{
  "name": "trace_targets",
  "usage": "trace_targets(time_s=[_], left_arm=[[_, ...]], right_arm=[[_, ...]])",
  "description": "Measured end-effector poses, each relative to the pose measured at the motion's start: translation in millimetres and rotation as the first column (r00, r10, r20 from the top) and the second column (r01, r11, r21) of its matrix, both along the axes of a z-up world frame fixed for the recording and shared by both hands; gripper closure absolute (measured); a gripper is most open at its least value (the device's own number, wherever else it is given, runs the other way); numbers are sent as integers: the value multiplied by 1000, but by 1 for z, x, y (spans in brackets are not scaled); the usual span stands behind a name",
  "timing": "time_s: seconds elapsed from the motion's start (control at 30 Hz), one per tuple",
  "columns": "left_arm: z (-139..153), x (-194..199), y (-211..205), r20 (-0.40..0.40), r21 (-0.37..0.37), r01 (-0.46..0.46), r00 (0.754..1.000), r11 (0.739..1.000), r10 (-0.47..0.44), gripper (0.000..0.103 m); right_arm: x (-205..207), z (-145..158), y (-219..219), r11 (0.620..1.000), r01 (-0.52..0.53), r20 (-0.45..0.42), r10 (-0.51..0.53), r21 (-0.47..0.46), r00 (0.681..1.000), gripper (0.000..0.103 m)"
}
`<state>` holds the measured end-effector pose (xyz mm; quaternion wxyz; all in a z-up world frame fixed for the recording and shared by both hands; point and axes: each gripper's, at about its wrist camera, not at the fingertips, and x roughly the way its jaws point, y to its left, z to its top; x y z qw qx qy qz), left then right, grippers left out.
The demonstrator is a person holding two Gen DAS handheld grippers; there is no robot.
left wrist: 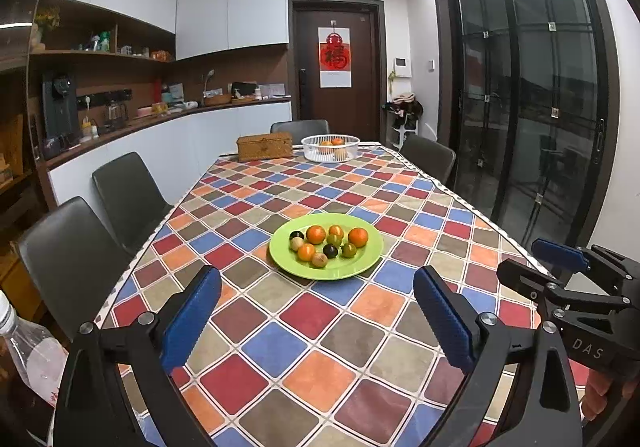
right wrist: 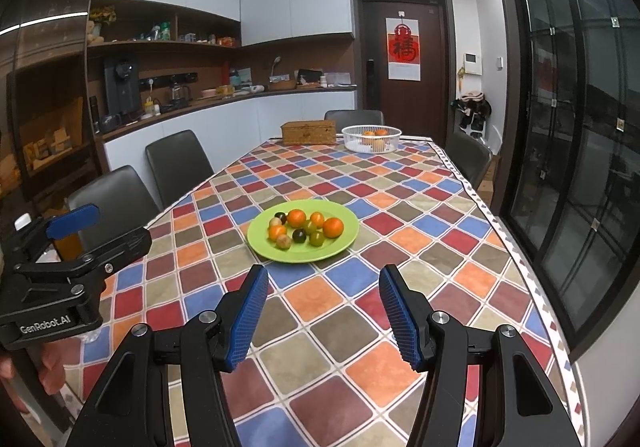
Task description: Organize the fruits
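Holding nothing, both hand-held grippers, left (left wrist: 316,311) and right (right wrist: 324,311), spread wide; green plate (left wrist: 360,265): four oranges, five smaller fruits

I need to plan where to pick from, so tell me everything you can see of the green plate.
The round, shallow lime-green plate, glossy like plastic or glazed ceramic, lies flat on the checked tablecloth near the table's middle. It holds a loose cluster of small round fruits: four orange, two dark purple, three green and two pale tan, several touching. Neither gripper touches it; both sets of jaws are open, short of its near rim.
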<state>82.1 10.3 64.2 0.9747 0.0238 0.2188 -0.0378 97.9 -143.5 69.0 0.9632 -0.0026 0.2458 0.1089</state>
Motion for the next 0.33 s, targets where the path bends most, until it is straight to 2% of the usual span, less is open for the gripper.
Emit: trace_targets(time_s=[0.33], left_arm=[[-4, -2, -2, -11, -3, -5, 1000, 1000, 5, 5]], right_arm=[[-2, -1, 2, 1000, -3, -6, 3, 0, 1000, 44]])
